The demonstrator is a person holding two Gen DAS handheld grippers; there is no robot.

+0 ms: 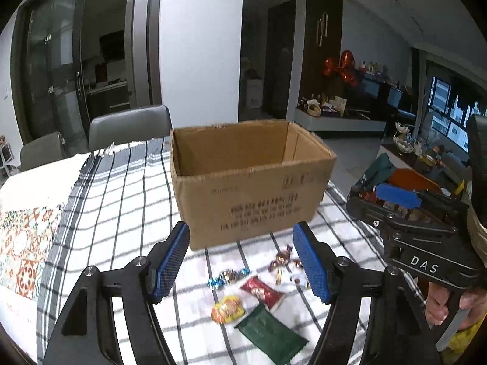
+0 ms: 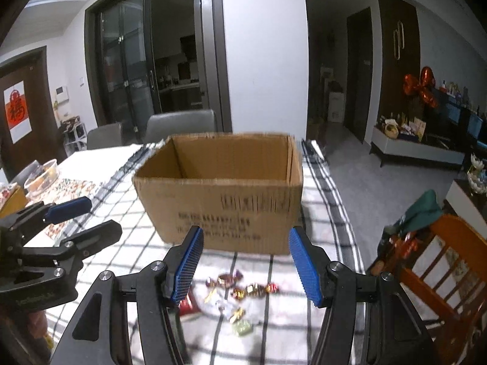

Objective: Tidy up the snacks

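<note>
We hold both grippers released and empty over the checked surface. The snacks lie low in both frames, in front of the cardboard box. In the left wrist view the left gripper frames the red packet, with the green packet running toward lower right. The right gripper frames the wrapped candies, so we judge each hand near its own cluster.
</note>
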